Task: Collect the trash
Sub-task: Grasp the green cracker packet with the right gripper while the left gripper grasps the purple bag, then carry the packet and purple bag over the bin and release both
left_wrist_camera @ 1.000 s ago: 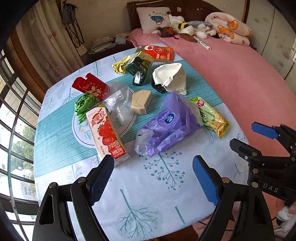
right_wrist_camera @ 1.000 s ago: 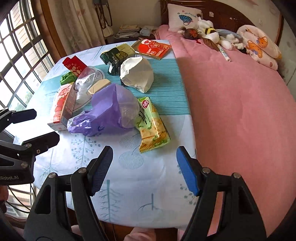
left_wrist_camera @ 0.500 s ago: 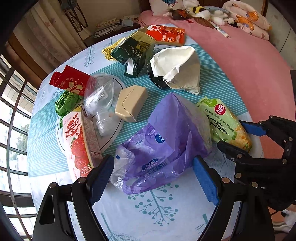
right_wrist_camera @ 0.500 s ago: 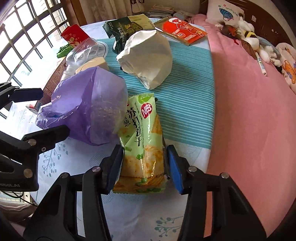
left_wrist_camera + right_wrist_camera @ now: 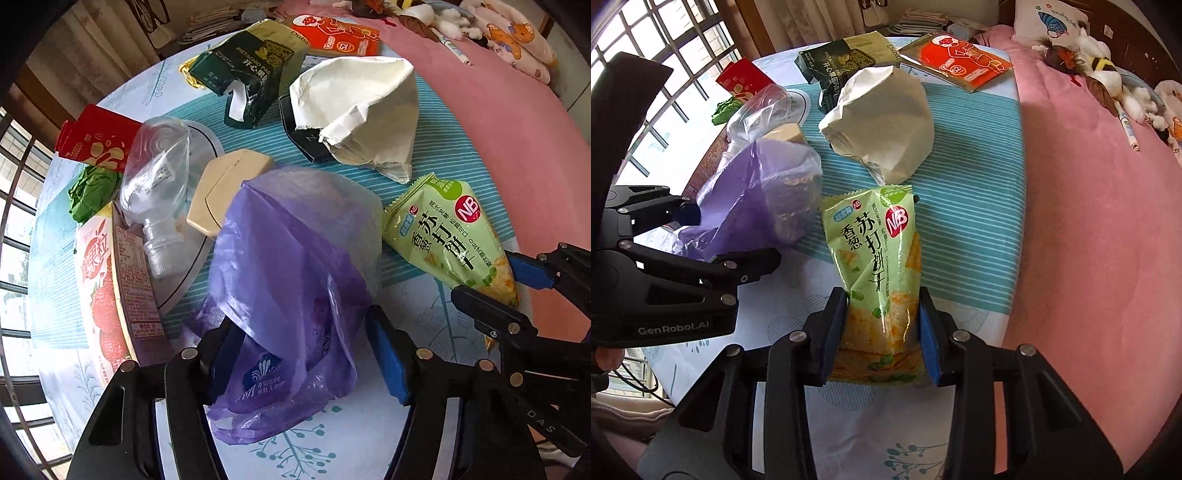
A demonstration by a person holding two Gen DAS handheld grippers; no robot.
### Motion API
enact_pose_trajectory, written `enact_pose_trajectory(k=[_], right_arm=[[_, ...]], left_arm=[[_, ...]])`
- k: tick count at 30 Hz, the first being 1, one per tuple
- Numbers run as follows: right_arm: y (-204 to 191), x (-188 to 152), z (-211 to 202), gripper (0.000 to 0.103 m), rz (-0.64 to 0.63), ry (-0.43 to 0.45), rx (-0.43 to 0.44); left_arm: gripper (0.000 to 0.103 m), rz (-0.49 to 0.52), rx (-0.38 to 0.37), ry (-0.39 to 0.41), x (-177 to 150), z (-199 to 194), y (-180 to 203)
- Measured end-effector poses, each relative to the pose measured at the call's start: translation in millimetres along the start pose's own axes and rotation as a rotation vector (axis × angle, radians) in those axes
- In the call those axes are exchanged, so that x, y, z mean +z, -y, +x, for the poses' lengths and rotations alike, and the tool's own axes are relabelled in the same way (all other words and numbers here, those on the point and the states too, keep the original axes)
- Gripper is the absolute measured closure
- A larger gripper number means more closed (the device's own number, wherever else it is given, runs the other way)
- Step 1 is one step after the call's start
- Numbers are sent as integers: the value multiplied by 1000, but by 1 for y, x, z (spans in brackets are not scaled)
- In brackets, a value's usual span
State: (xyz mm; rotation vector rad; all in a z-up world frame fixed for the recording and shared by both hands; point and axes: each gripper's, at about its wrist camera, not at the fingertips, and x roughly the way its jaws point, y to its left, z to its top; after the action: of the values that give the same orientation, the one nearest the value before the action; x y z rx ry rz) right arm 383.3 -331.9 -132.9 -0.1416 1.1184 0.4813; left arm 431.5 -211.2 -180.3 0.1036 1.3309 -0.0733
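Note:
A crumpled purple plastic bag lies near the table's front edge. My left gripper is open, and its two blue pads straddle the bag's near end and touch it on both sides. The right wrist view shows the same bag between the left gripper's fingers. A green cracker packet lies to the right of the bag. My right gripper is shut on the packet's near end, which is creased by the pinch. The left wrist view has the packet and the right gripper at its right side.
More litter covers the table: a white paper bag, a dark green snack bag, an orange packet, a beige box, a clear bottle, a strawberry carton, a red carton. A pink bed borders the right.
Both grippers have moved forward over the table. The right one closed onto the cracker packet. The left one came around the purple bag and its jaws narrowed somewhat.

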Motion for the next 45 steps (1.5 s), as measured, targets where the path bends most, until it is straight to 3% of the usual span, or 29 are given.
enact_pose_trajectory(k=[2,4,7,11,32,37,45], right_arm=[[0,-1,0,70,7,3,2],[0,0,0,71,15,3,10],[0,1,0,73,29,1,22],[-2,2,0,79,46,-1,38],[-64,-23,-68,85,110,93,32],[-101,-43,-87,85,151,125,2],[-193,-91,-112,85,212,178,-49]], left_arm=[[46,0,6,9,1,2,0],[67,5,-5,12,3,2,1],[83,11,-4,30,4,-3,2],[90,-1,-13,48,3,-10,0],[91,14,-64,175,-69,-102,-34],[91,61,-77,233,-111,-143,-51],[91,110,-107,286,-191,-177,-113]])
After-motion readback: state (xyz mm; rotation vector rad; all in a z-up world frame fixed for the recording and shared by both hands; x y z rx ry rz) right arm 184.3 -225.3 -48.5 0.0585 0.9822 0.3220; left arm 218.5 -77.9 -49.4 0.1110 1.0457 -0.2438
